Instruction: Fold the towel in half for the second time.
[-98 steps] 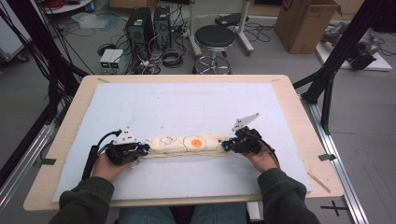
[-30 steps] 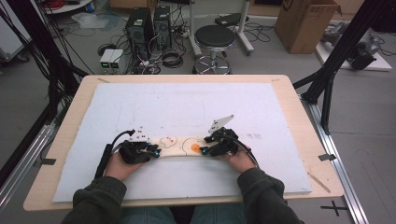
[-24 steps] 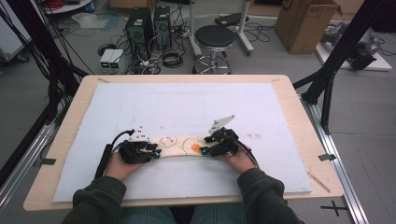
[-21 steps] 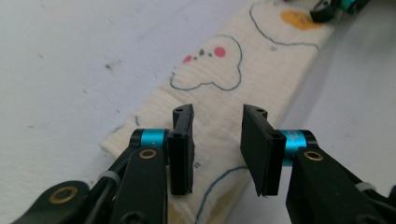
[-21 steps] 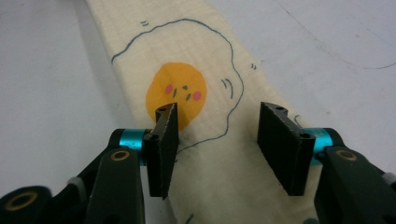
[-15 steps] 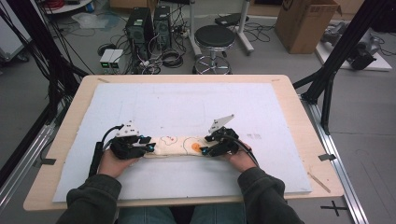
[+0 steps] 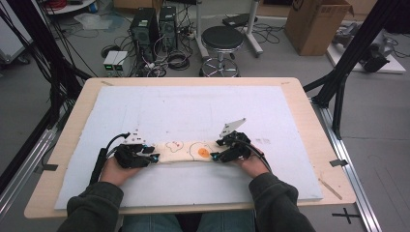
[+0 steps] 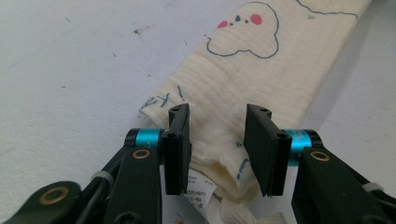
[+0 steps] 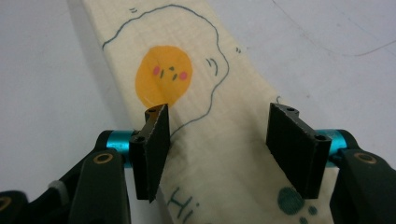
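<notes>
Your hands cover both ends of the folded cloth (image 7: 186,151) in the high view, so its edges there are hard to make out. There is one cloth, printed with a fried egg (image 9: 163,77) and a small cloud face (image 8: 243,28), lying on the white mat (image 7: 193,106) (it seems folded into a strip). Your left gripper (image 8: 217,140) and right gripper (image 9: 219,147) have just been opening; their jaws stand apart, straddling the cloth.
</notes>
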`<state>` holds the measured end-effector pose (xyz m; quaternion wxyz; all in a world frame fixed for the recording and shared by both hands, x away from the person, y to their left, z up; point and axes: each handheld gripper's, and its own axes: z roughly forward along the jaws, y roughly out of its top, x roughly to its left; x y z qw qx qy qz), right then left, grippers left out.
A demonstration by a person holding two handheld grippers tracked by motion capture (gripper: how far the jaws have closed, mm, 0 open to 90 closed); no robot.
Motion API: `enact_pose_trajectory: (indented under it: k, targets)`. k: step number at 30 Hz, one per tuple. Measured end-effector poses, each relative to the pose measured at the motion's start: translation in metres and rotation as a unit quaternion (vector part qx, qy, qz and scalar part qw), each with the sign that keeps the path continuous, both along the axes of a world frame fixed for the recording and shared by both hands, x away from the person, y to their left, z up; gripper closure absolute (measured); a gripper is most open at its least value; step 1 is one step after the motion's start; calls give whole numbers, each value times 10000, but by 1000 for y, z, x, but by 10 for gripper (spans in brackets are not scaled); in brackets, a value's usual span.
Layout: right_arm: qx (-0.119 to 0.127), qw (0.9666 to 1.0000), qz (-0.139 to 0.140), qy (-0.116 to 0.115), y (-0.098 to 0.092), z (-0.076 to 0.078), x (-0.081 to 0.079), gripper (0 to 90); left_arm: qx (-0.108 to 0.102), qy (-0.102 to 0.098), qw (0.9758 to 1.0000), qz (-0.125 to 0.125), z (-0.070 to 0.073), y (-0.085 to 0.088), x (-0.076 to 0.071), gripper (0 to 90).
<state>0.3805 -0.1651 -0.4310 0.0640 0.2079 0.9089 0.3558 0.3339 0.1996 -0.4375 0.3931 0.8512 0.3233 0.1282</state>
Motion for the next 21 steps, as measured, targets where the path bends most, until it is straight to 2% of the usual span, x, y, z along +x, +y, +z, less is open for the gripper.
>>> enact_pose_trajectory:
  k: [12, 17, 21]
  targets:
    - [77, 9997, -92, 191, -25, -2, 4, 373, -8, -15, 10000, -21, -1, 0, 0, 601]
    - [73, 9998, -102, 163, -34, -3, 4, 375, -15, -17, 10000, -19, -1, 0, 0, 601]
    - [194, 9996, -114, 166, -42, -5, 2, 383, -4, -25, 10000, -20, -1, 0, 0, 600]
